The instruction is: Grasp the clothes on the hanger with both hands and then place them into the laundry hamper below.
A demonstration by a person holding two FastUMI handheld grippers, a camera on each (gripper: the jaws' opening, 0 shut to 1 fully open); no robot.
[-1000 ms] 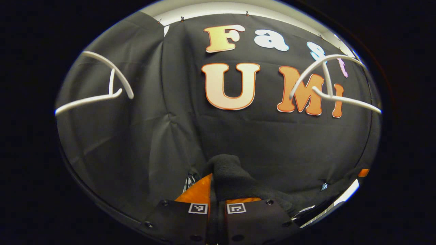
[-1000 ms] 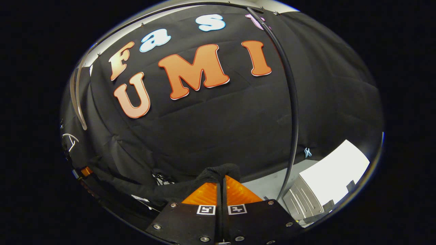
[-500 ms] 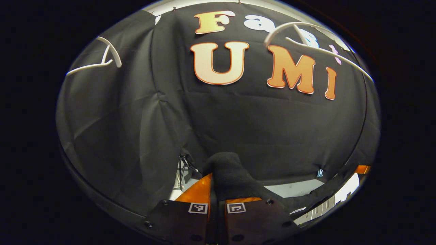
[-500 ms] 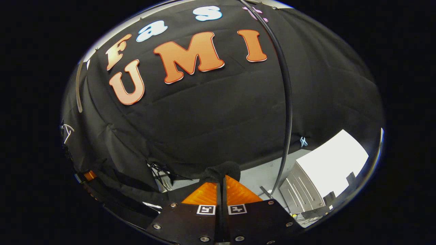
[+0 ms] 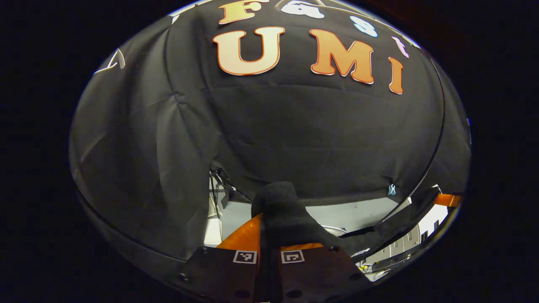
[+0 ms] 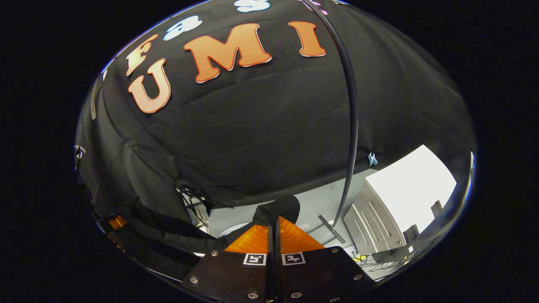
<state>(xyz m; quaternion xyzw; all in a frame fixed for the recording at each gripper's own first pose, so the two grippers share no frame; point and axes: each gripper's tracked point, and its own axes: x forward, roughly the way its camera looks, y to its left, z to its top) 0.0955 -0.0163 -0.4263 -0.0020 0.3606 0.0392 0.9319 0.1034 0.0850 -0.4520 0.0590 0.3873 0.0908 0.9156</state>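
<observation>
Both views tilt lower than a second ago: the white hangers slide up out of the left gripper view, leaving just a sliver of a hanger [image 5: 113,64] at the top left, and more pale floor [image 5: 353,210] opens under the wall cloth. So you're bringing the garment down, off the hanger. Your left gripper [image 5: 269,229] has its fingers squeezed together on a fold of the dark clothes [image 5: 280,210], which bunch up over the tips. Your right gripper [image 6: 274,225] is likewise pinched tight on the same dark fabric, with a strip trailing left between the two. The hamper isn't something I can pick out here; a white slatted unit [image 6: 391,202] sits right. Judging by this, lowering is midway, and release comes later.
</observation>
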